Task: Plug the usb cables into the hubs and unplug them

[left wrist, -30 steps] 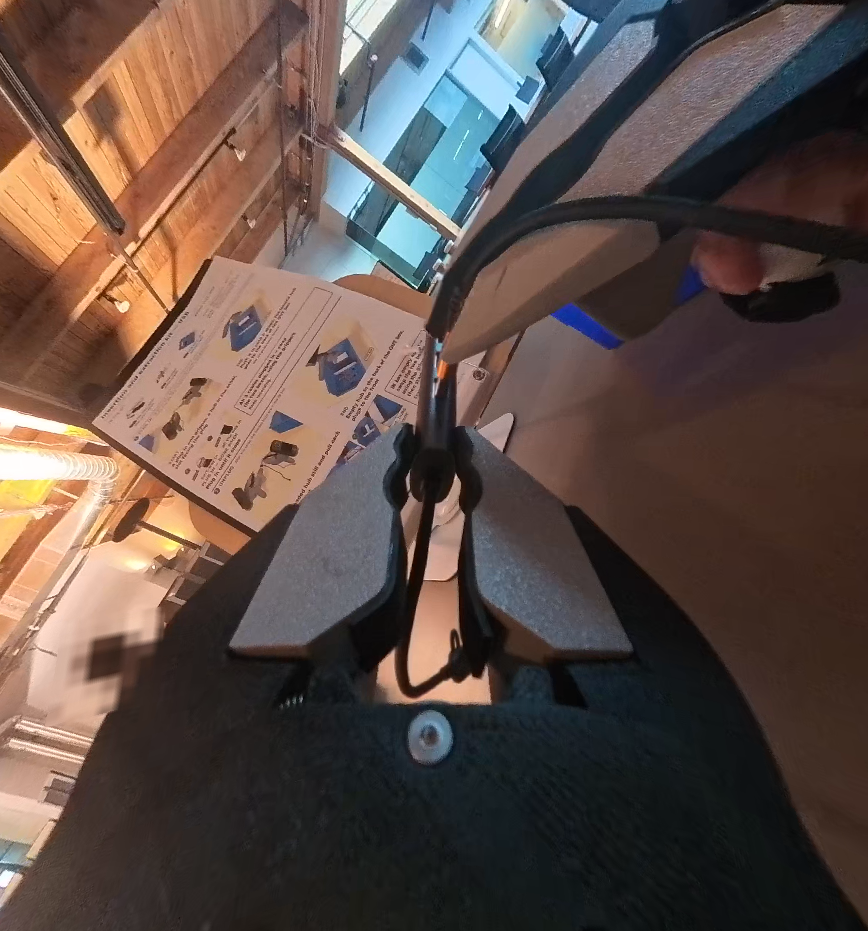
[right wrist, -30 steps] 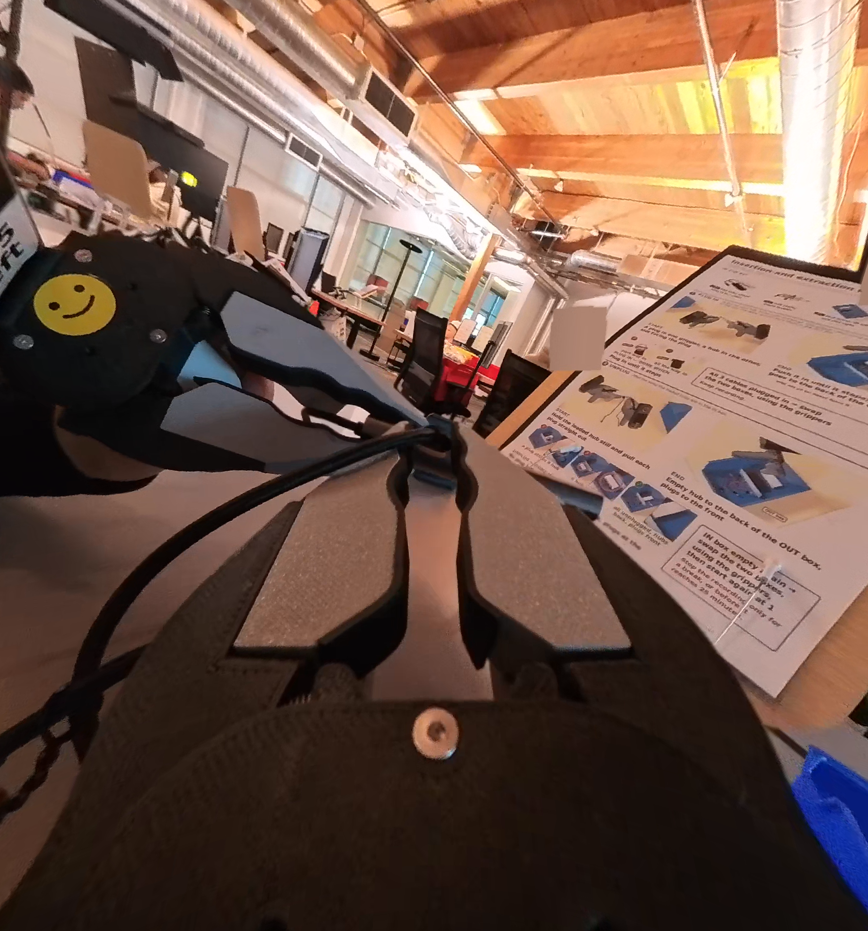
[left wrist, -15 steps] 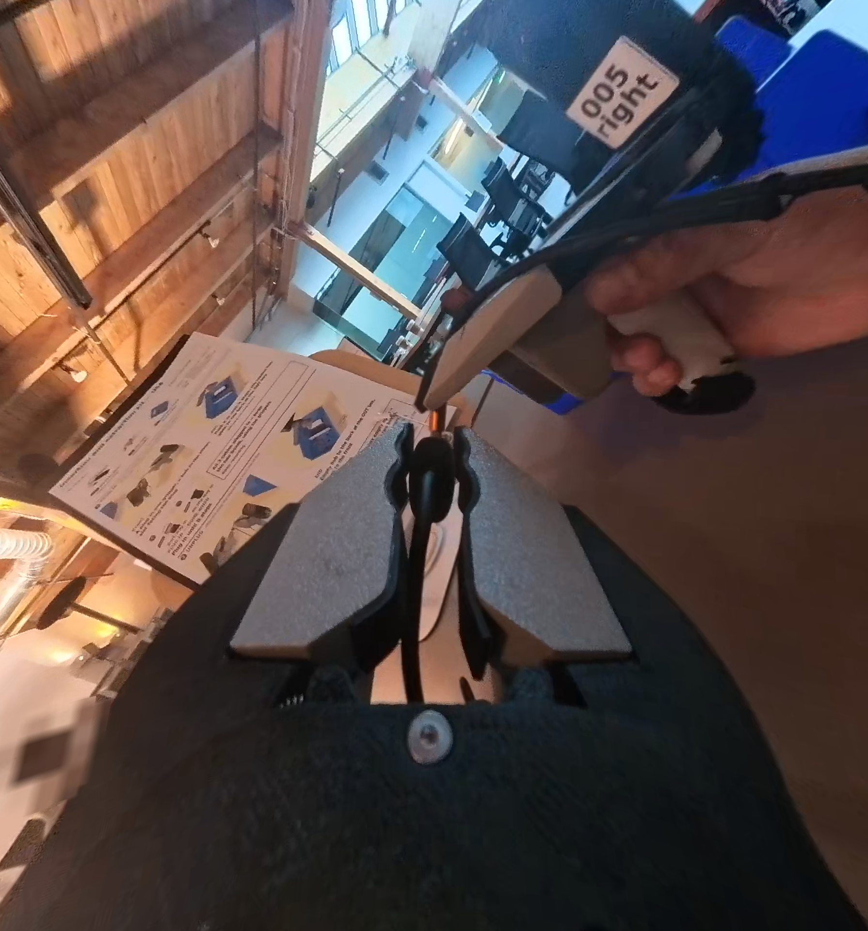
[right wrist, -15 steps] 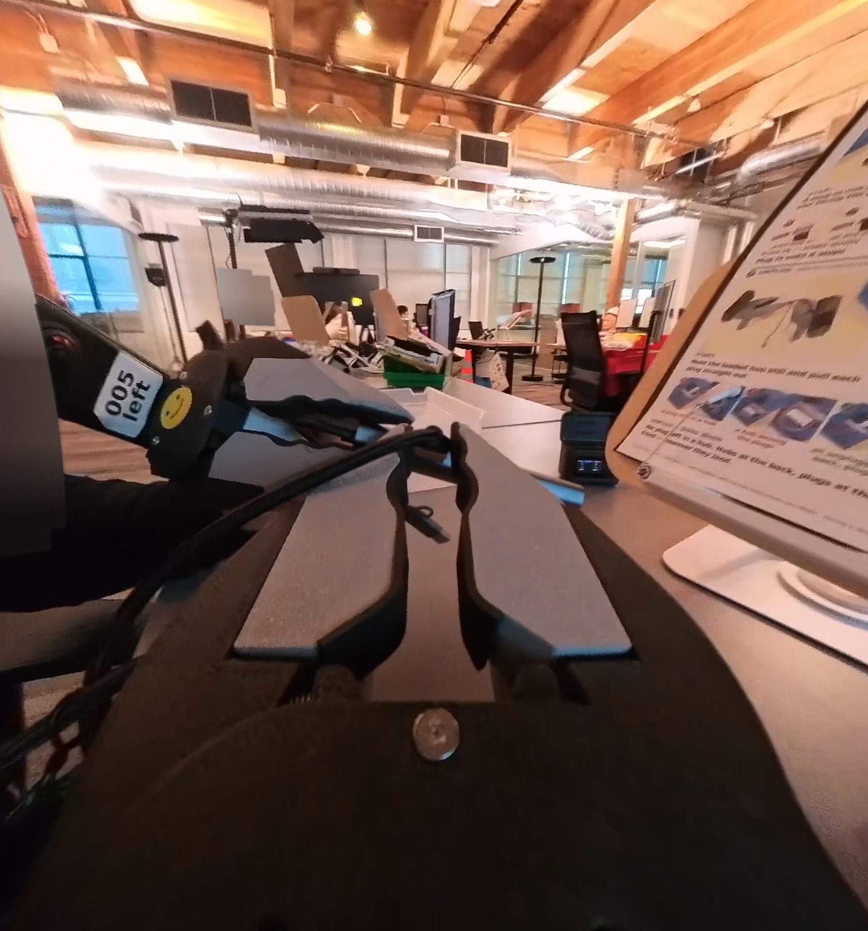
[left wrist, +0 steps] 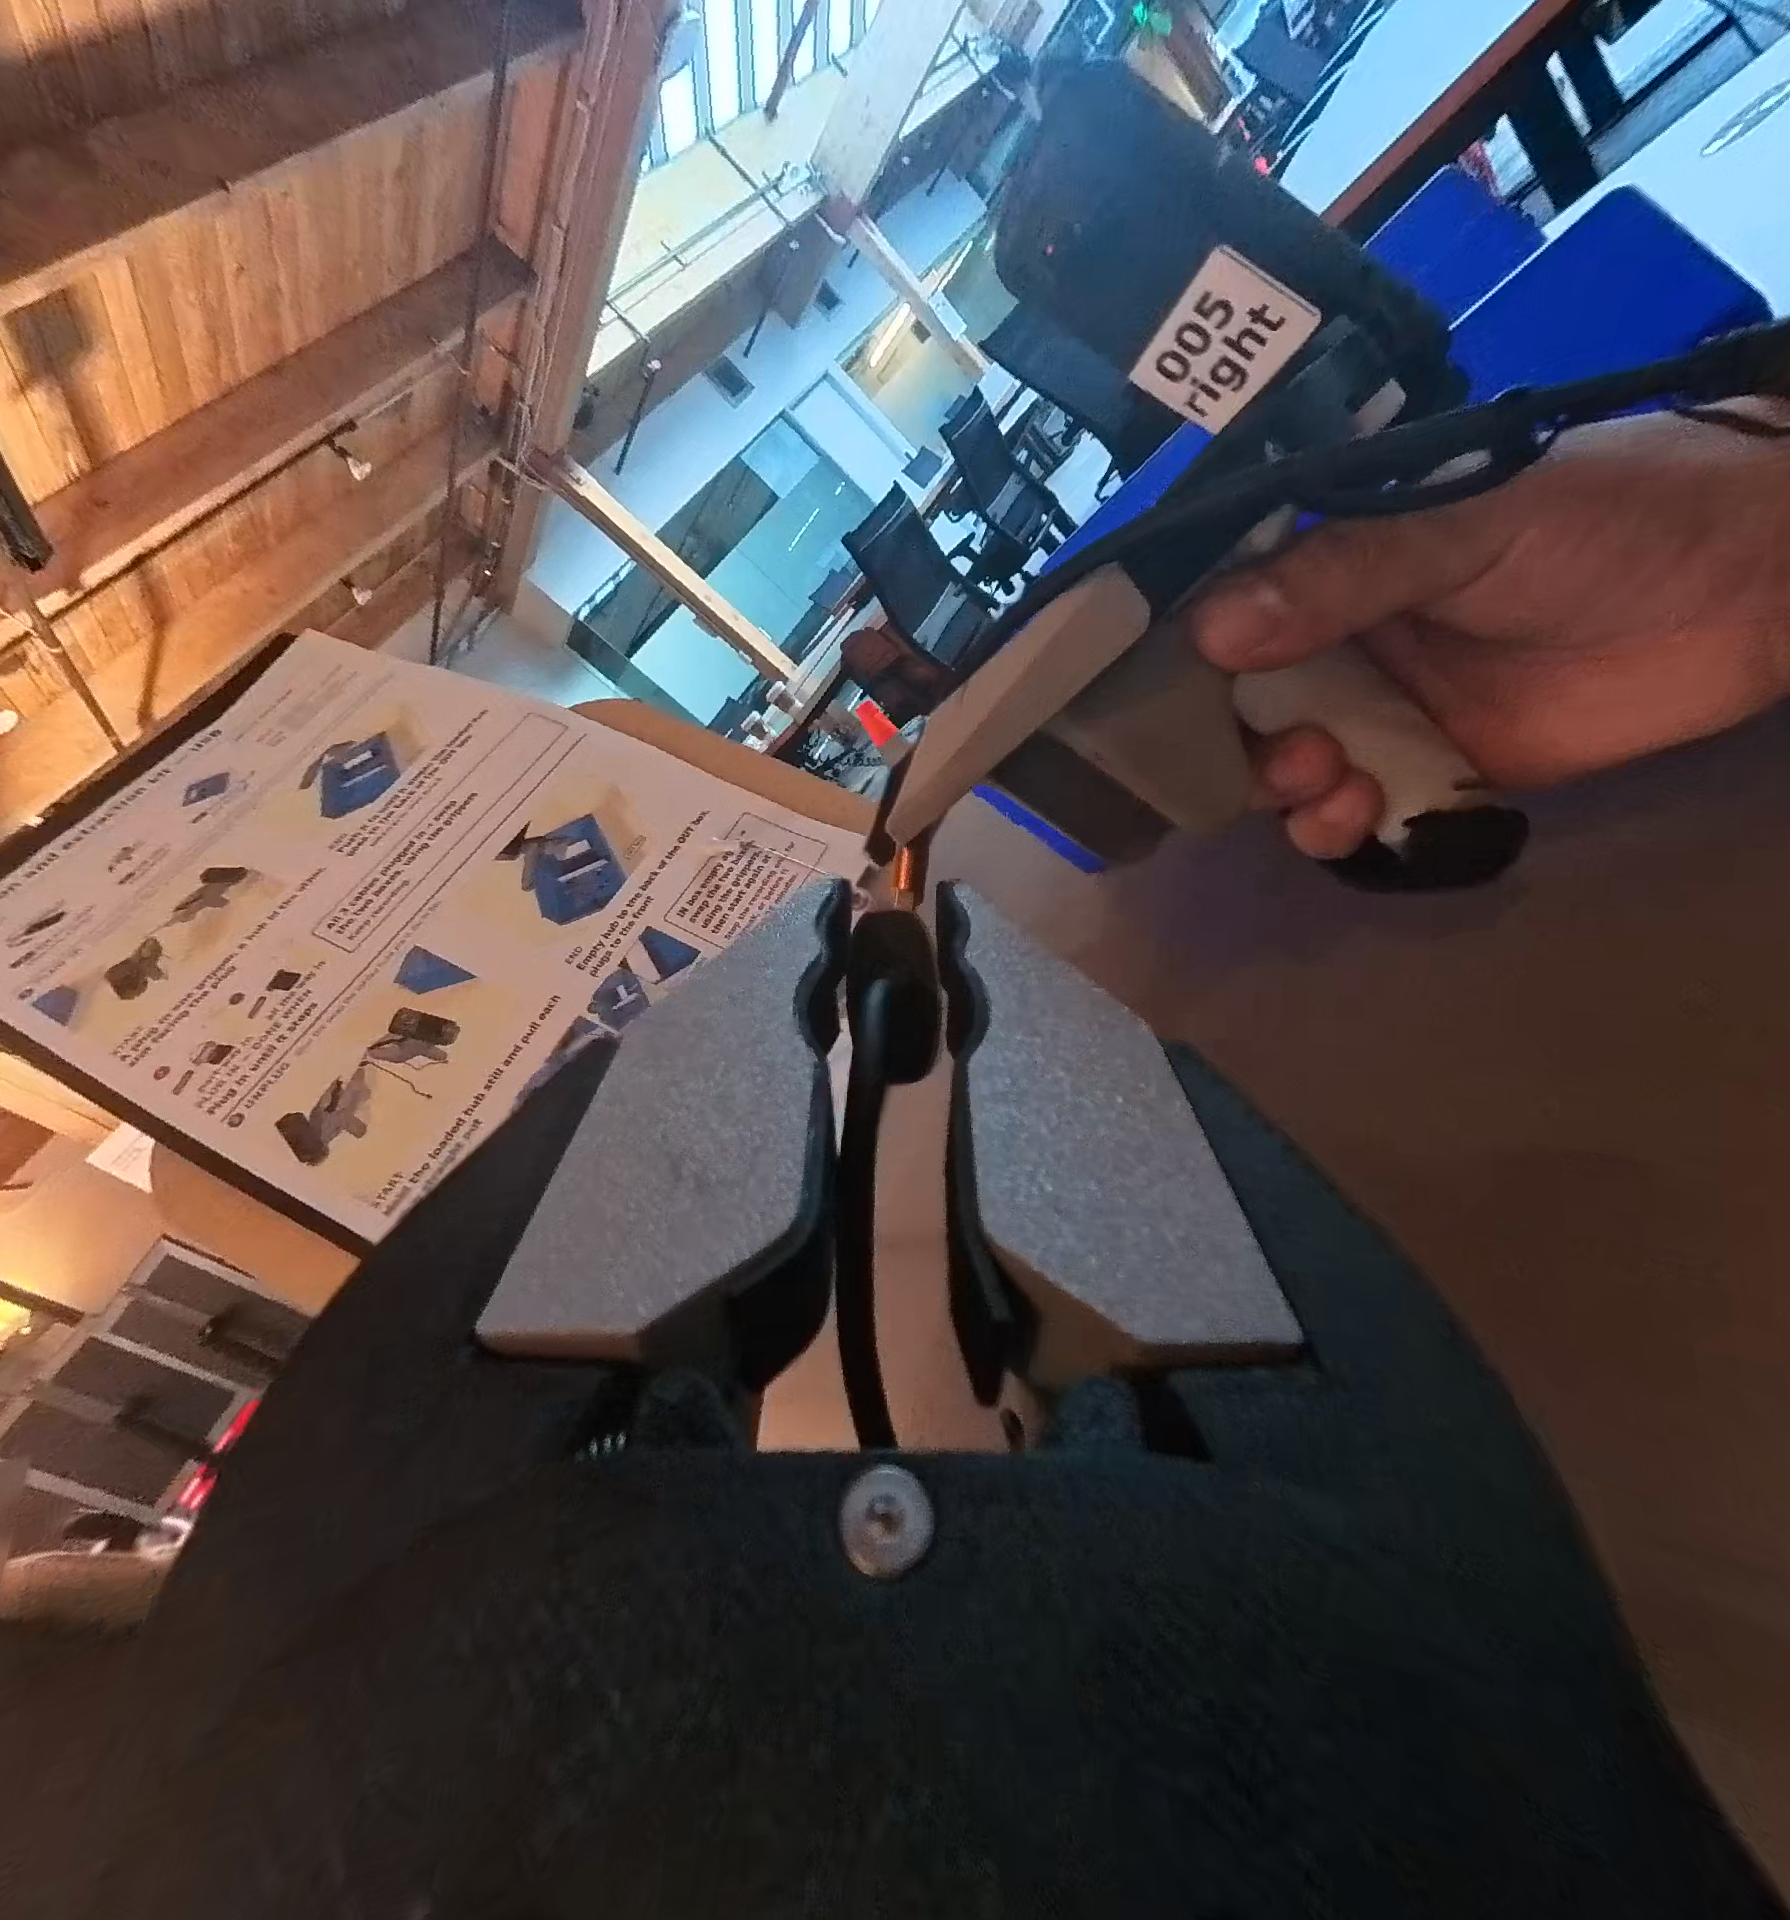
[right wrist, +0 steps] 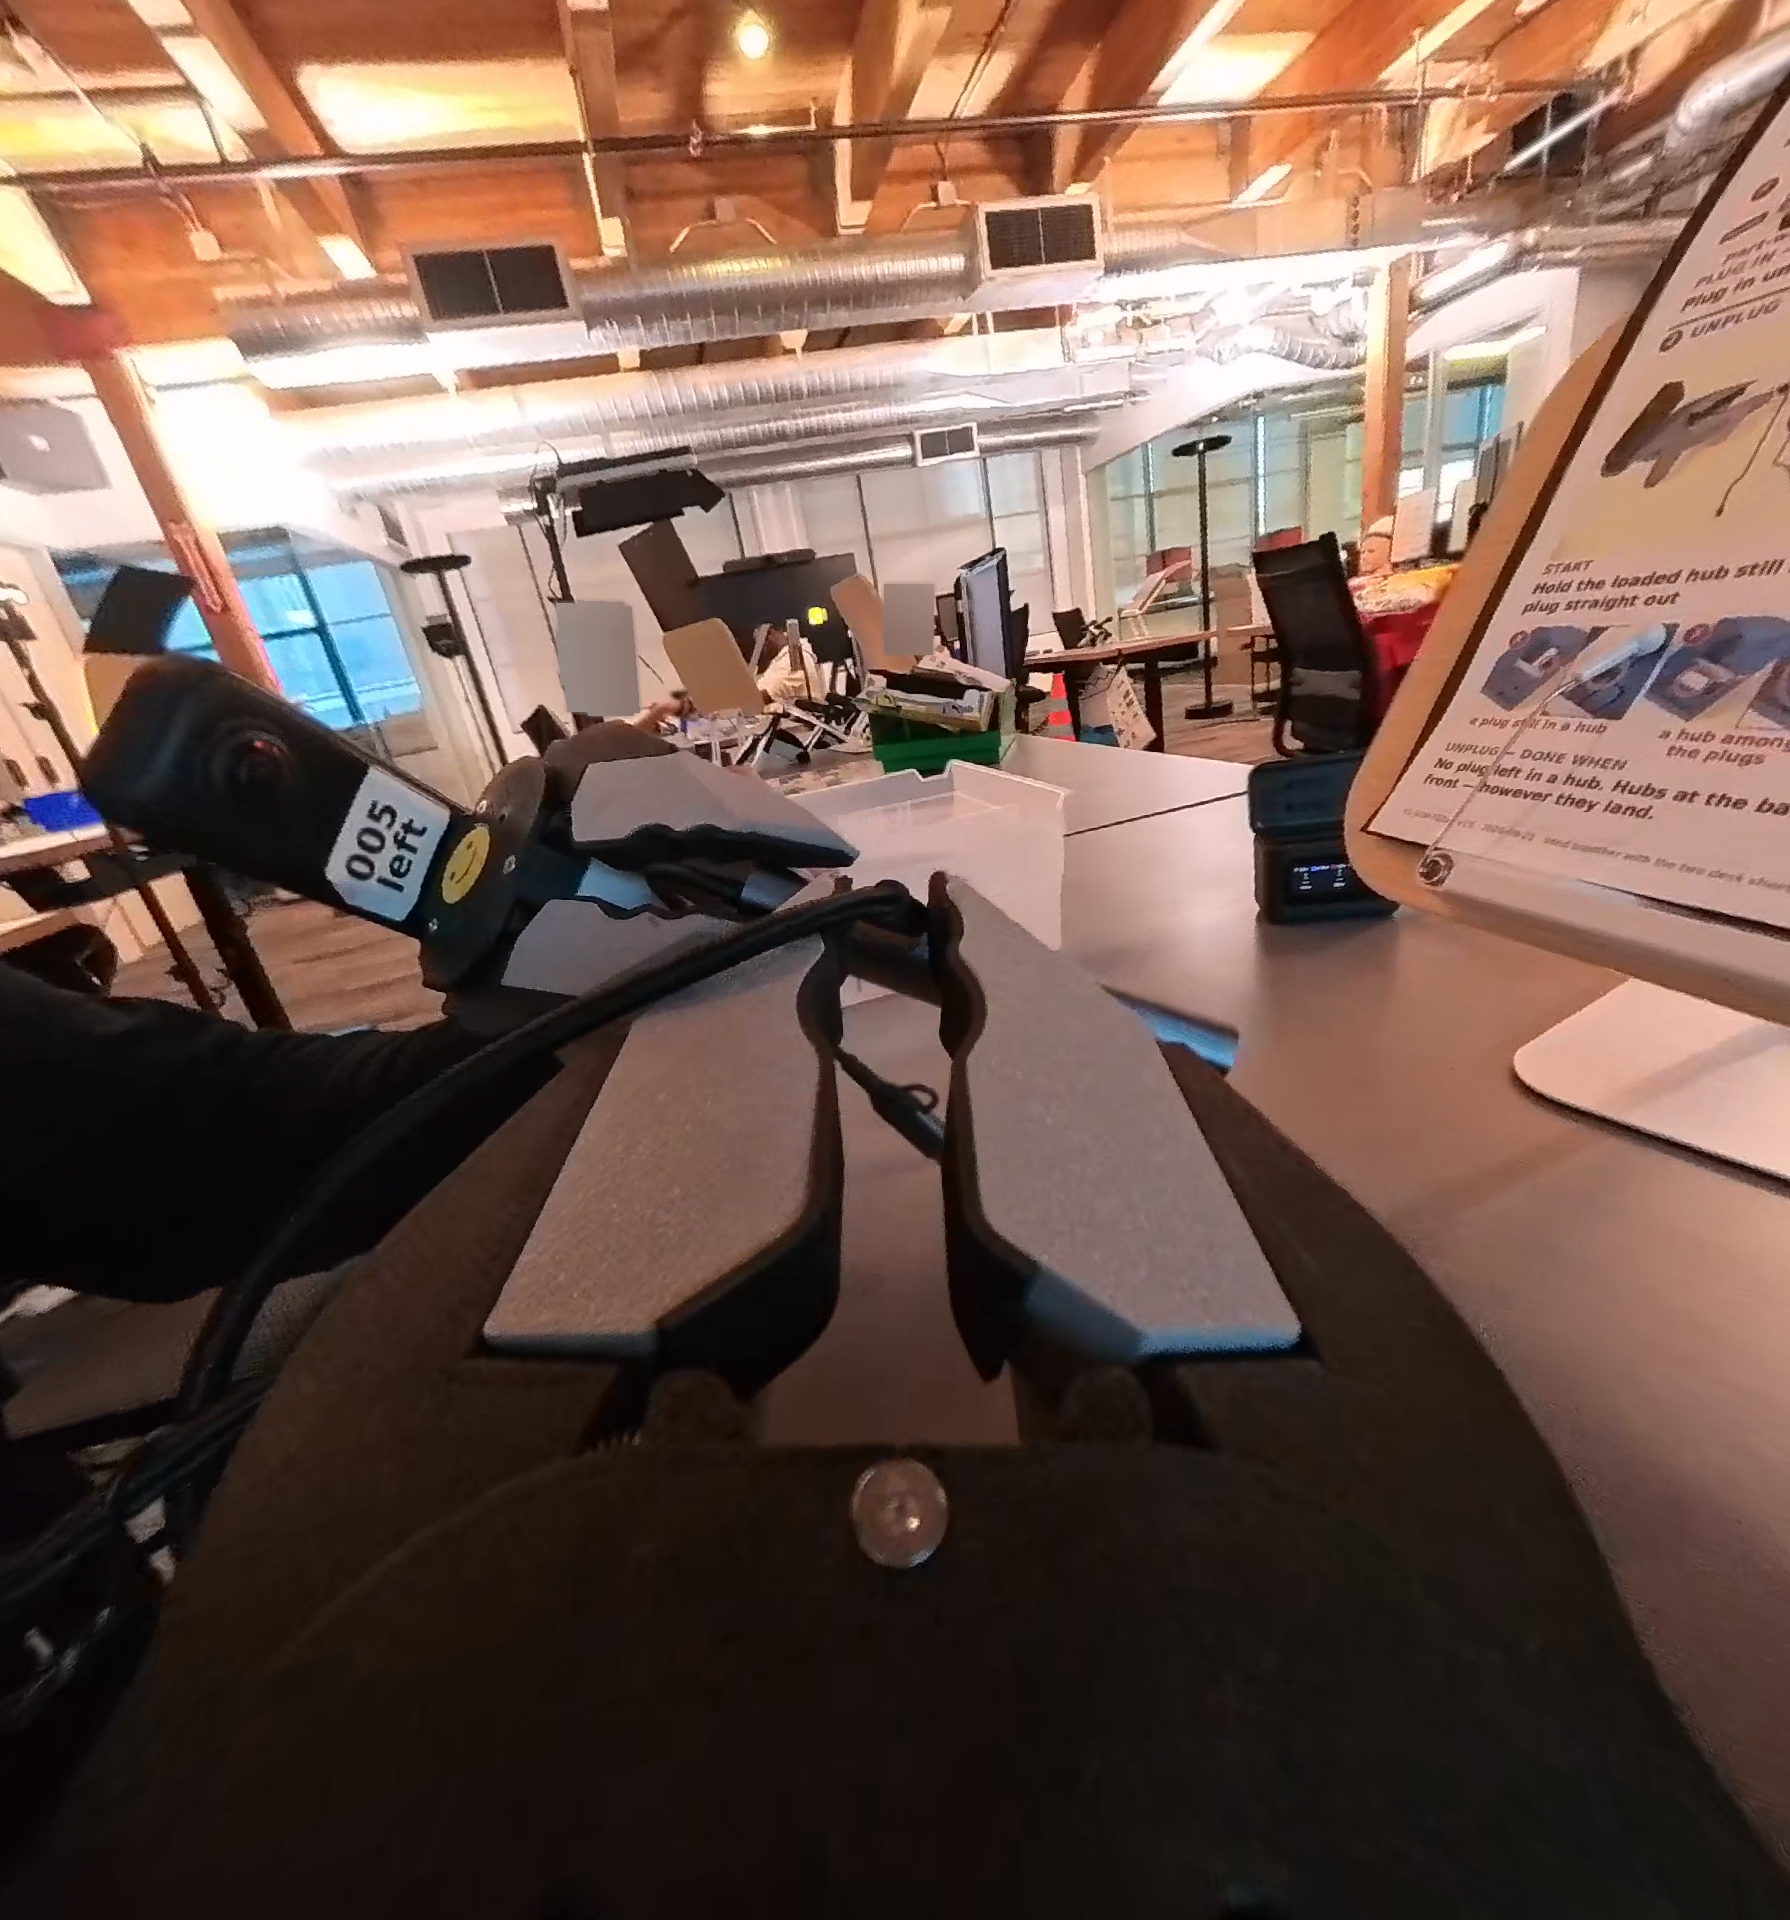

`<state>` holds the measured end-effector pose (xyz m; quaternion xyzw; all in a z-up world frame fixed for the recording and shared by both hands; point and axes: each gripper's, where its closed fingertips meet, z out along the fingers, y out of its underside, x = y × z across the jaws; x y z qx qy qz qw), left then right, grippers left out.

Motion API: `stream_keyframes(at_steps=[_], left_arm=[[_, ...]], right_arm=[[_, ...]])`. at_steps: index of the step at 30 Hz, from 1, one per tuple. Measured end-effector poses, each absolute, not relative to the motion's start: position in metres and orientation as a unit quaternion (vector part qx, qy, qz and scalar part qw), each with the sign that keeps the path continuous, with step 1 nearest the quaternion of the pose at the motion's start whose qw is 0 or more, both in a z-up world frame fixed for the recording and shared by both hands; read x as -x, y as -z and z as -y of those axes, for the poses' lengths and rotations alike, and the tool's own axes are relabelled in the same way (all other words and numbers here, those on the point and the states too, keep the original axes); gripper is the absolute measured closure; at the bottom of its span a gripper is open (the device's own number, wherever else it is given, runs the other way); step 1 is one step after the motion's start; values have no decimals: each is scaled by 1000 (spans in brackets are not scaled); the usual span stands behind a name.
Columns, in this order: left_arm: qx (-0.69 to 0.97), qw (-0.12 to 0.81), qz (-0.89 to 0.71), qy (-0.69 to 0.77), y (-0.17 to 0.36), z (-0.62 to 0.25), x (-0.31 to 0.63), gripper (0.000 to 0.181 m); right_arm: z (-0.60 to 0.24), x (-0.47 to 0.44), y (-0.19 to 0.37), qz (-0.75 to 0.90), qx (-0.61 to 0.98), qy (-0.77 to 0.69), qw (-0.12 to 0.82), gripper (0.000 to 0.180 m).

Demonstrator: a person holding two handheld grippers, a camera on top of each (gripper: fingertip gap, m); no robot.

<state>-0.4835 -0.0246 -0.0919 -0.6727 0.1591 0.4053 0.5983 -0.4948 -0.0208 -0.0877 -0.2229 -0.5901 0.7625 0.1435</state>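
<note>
My left gripper (left wrist: pixel 893 914) is shut on a black USB plug (left wrist: pixel 891 992). The plug's metal tip (left wrist: pixel 901 883) sticks out past the fingertips and its thin cable (left wrist: pixel 855 1247) runs back between the fingers. My right gripper (right wrist: pixel 886 906) is shut at its tips on a slim dark hub (right wrist: pixel 1177 1023), mostly hidden behind the fingers. The hub's thick black cable (right wrist: pixel 558 1029) trails off to the left. In the left wrist view the right gripper (left wrist: pixel 906 821), held by a hand, has its tip just beyond the plug's metal tip. In the right wrist view the left gripper (right wrist: pixel 808 873) meets mine tip to tip.
An instruction sheet on a tilted board (left wrist: pixel 299 914) stands on a white base (right wrist: pixel 1701 1070) at the right. A small black device with a screen (right wrist: pixel 1317 862) and a clear tray (right wrist: pixel 953 821) sit behind on the grey table (left wrist: pixel 1493 1143). Blue bins (left wrist: pixel 1597 301) lie beyond the right gripper.
Both grippers have turned and the right one has drawn back from over the plug, so its whole body and hand show. The plug stays in my left gripper.
</note>
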Motion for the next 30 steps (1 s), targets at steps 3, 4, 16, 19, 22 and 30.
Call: stream_keyframes(at_steps=[3,4,16,19,22,30], left_arm=[[672,601,-165,-399,95,22,482,169],[673,599,-169,-399,97,21,481,170],[673,606,-169,-390,97,20,478,172],[668,608,-171,-394,97,21,478,170],[673,604,-173,-390,99,22,479,171],[661,593,-195,-416,93,25,471,172]], right_arm=[[25,493,92,605,219,-751,149,169],[28,494,94,614,217,-742,158,169],[27,491,96,613,221,-746,139,169],[27,490,96,614,220,-746,139,169],[27,491,97,615,222,-744,136,169],[31,484,92,601,208,-765,101,169]])
